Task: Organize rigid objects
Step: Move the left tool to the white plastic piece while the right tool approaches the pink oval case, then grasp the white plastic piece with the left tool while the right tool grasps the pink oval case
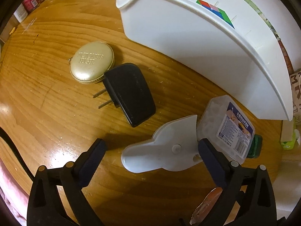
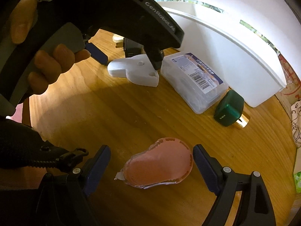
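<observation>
Two grippers, both gaping: your left gripper [image 1: 151, 150] straddles the white dispenser [image 1: 165, 146], your right gripper [image 2: 151, 156] the pink tape roller [image 2: 160, 167]. Closing left may nudge the clear box [image 1: 227, 126] just right.

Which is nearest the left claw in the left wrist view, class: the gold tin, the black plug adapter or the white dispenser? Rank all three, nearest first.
1. White dispenser: lying between the open fingers of the left claw.
2. Black plug adapter: farther up the table, left of centre.
3. Gold tin: beyond the adapter, farthest left.
</observation>
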`<state>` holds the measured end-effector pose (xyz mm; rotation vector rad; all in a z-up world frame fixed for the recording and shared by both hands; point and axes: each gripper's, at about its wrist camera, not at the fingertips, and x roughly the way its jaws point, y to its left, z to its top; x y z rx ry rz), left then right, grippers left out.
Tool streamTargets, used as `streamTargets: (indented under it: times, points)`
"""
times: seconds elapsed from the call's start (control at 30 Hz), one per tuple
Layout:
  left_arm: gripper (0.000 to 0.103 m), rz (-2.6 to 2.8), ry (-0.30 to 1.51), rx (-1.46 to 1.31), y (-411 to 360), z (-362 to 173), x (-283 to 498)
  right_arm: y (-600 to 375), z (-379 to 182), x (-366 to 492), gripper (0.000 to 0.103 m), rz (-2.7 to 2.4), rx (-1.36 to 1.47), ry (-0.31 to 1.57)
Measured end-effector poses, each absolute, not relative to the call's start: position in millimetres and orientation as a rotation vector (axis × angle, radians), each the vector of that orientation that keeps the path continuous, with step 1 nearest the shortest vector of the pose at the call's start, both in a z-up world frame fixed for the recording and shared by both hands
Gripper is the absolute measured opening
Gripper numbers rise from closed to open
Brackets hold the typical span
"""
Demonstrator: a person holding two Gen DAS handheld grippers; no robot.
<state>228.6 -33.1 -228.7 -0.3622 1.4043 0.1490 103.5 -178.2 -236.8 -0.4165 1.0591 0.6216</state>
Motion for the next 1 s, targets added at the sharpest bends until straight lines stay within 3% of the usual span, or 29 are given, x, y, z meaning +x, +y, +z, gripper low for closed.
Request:
streamTargets:
  times: [0.33, 0.7, 0.8, 0.9, 0.97, 1.0]
  points:
    - [0.102, 0.195, 1.445, -0.152, -70.4, -242.3, 245.6, -169.6, -244.4, 102.7, 0.089, 0.621, -0.414, 1.076]
    - [0.096, 0.198, 1.435, -0.159, -69.4, -235.0, 239.8, -160.8, -250.5, 110.0, 0.089, 0.657, -0.41, 1.07]
    - [0.089, 0.204, 1.427, -0.164, -67.1, -231.9, 235.5, -157.9, -250.4, 111.9, 0.079, 0.674, -0.417, 1.06]
    - [0.089, 0.191, 1.428, -0.156, -67.1, -230.6, 229.7, -154.9, -247.7, 107.9, 0.065, 0.69, -0.422, 1.052]
    - [0.088, 0.187, 1.429, -0.153, -66.4, -228.5, 221.2, -152.2, -246.3, 103.8, 0.048, 0.693, -0.421, 1.05]
    - [0.088, 0.185, 1.431, -0.152, -66.2, -228.5, 219.1, -151.0, -245.1, 104.3, 0.047, 0.693, -0.421, 1.051]
